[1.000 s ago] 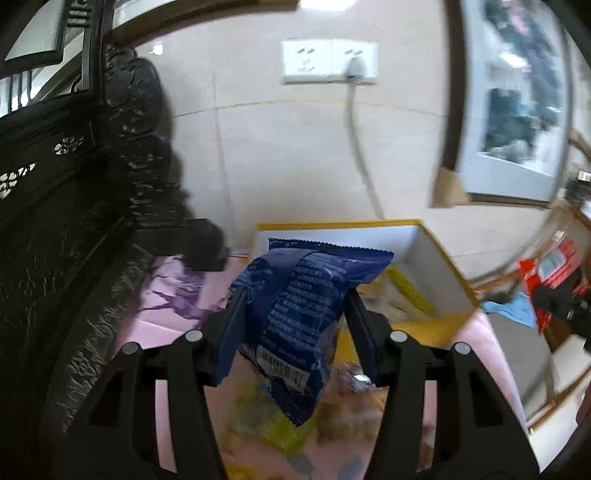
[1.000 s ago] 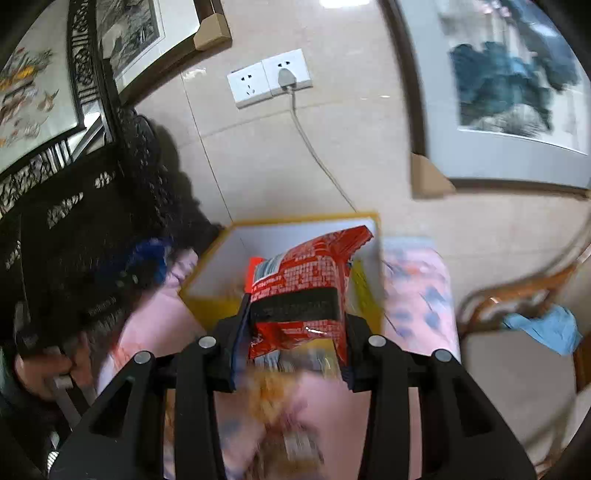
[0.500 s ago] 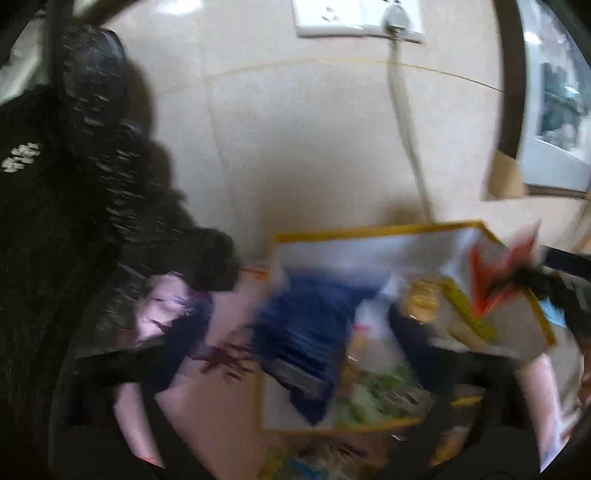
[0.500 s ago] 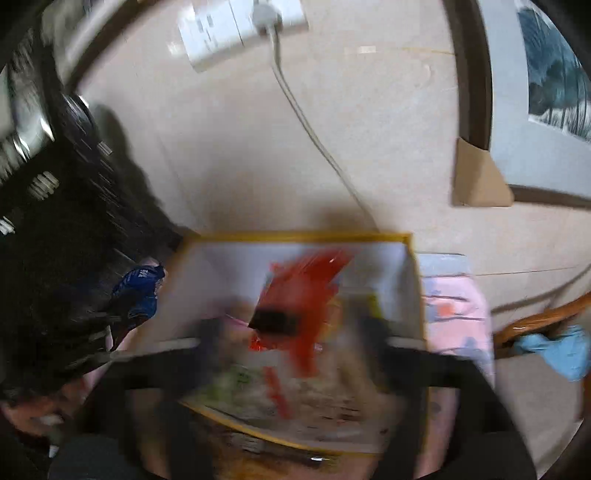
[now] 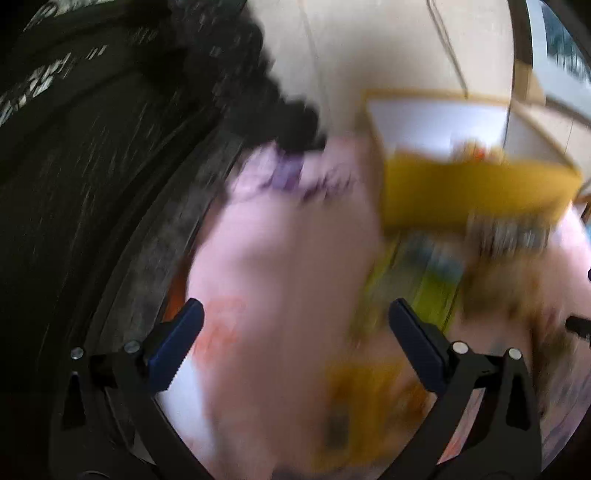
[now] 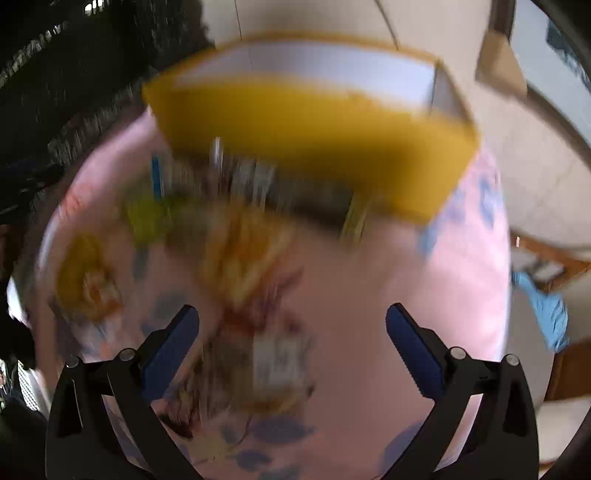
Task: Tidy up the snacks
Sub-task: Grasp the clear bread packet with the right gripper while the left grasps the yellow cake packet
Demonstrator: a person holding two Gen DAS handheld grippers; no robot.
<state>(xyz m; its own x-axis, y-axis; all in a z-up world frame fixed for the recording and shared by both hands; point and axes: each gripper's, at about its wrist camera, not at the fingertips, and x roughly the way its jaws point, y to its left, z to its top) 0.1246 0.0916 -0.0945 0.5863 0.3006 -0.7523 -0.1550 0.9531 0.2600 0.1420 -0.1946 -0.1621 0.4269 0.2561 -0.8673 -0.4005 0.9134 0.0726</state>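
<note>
Both views are motion-blurred. The left gripper (image 5: 295, 328) and the right gripper (image 6: 291, 325) each have their jaws spread wide with nothing between them. The yellow box (image 6: 314, 144) stands at the far end of the pink-covered desk (image 6: 369, 295), with loose snack packets (image 6: 236, 258) scattered just before it.

A box (image 6: 314, 125) stands at the far edge of the tabletop (image 6: 388, 280), against the wall (image 6: 295, 14). Loose snack packets (image 6: 243, 254) lie scattered on the tabletop in front of the box, toward the near edge. A carved cabinet (image 5: 92, 129) stands along the tabletop's left edge.
</note>
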